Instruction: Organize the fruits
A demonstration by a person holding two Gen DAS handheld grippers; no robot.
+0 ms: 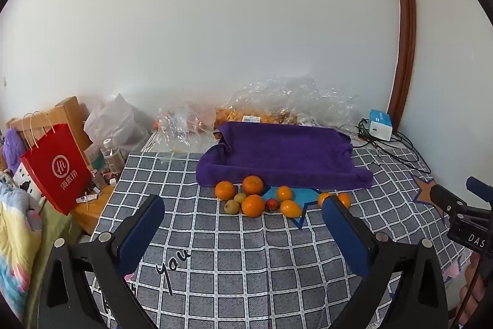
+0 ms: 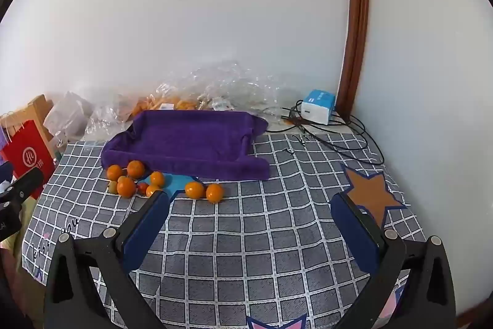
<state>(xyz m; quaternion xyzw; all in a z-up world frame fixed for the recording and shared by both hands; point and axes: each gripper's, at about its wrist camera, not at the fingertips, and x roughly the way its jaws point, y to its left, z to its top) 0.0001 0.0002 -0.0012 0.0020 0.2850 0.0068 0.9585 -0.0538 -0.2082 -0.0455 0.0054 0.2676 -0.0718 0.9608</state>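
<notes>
Several oranges point(image 1: 252, 205) point(image 2: 126, 186) lie in a loose cluster on the checked cloth, with two small green-brown fruits point(image 1: 232, 207) and a small red fruit point(image 1: 272, 204) point(image 2: 142, 188) among them. Two more oranges point(image 2: 204, 191) sit a little to the right. Just behind them stands a tray lined with a purple towel point(image 1: 286, 159) point(image 2: 188, 141), nothing in it. My left gripper point(image 1: 243, 205) is open, short of the cluster, nothing between its blue pads. My right gripper point(image 2: 251, 199) is open too, nearer than the fruit and to its right.
Crumpled clear plastic bags point(image 1: 289, 100) with more oranges lie against the wall. A white-blue box point(image 2: 318, 107) with black cables point(image 2: 339, 141) sits at the back right. A red paper bag point(image 1: 57, 168) and a bottle point(image 1: 112, 156) stand off the left edge.
</notes>
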